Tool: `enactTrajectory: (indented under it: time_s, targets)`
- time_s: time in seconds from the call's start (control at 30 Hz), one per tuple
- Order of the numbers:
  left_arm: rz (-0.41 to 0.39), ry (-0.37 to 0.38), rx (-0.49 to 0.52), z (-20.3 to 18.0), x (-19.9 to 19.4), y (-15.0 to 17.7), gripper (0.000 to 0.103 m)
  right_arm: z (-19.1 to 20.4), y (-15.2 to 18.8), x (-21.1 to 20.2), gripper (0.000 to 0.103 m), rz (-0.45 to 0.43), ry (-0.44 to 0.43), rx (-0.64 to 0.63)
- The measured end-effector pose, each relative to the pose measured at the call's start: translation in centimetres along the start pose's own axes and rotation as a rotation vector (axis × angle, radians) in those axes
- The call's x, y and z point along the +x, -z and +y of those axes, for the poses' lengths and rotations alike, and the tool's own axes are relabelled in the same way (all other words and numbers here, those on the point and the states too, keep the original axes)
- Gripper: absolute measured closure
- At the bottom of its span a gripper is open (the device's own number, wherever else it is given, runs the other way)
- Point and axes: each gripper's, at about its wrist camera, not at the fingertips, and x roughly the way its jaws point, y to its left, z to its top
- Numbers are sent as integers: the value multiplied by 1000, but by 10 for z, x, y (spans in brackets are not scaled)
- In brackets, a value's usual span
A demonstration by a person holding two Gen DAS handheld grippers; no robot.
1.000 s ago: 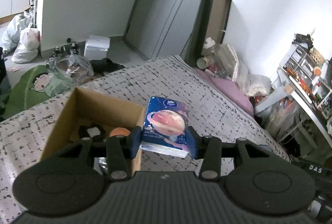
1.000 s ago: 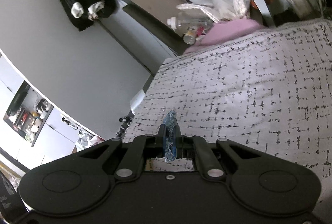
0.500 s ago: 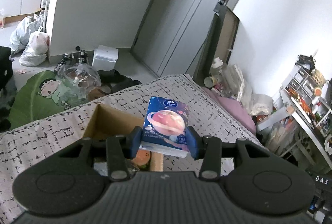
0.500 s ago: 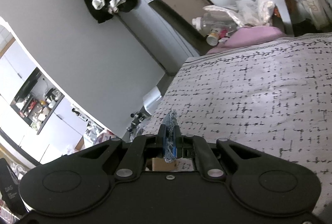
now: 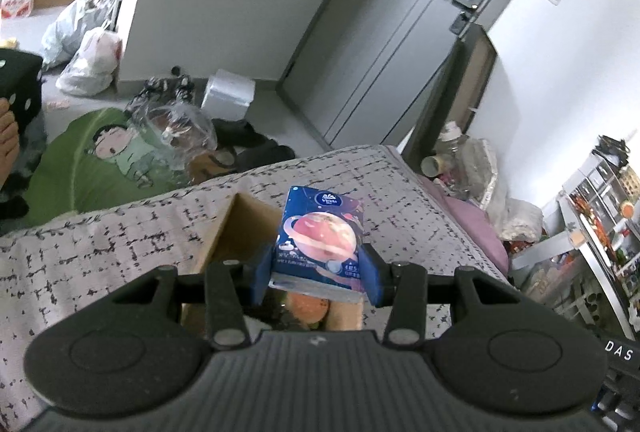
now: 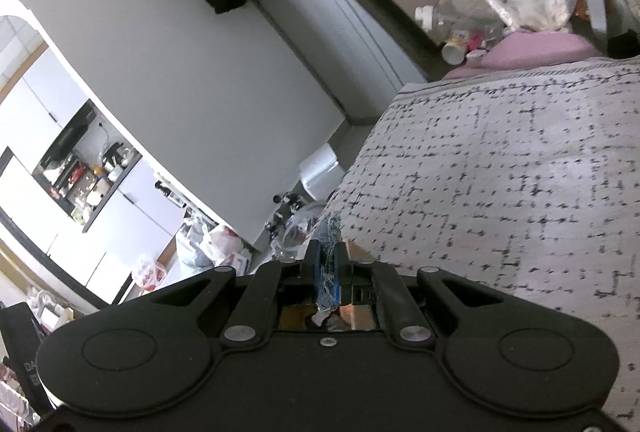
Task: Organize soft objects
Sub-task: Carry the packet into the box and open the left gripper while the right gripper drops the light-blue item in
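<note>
Pinching a blue tissue pack (image 5: 320, 240) above the cardboard box (image 5: 228, 232), the left hand-held gripper (image 5: 318, 274); right hand-held gripper (image 6: 329, 266) clamps blue fabric (image 6: 328, 256)

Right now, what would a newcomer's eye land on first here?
First the blue tissue pack with its planet print, clamped in the left gripper above the open cardboard box on the bed. Next, the right gripper pinching a blue cloth.
</note>
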Motion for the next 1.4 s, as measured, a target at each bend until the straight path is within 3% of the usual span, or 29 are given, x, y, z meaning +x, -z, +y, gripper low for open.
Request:
enactTrajectory:
  time_s: [0.63,0.77,0.97,1.07,1.13,1.3,1.4]
  targets:
    - [71,-61,-68,31,28,-2,53,40,11,69,96,91,-36,-35]
    - [78,-62,-67,32,31,-2,53,46,12,80,76,138,-3,-57]
    - [87,-83,-53,27,35,-2,48,31,14,70,74,147,30,-38]
    - [99,-101,-37,22,35,-2,44,23,12,60,66,140,52,-28]
    - [101,-107,-26,18,34,-1,36,18,12,53,60,130,65,-21]
    - [86,-178,50,2,30,4,27,11,8,35,58,117,94,-24]
    - [108,-164,62,-5,27,6,27,7,4,21,55,116,121,-20]
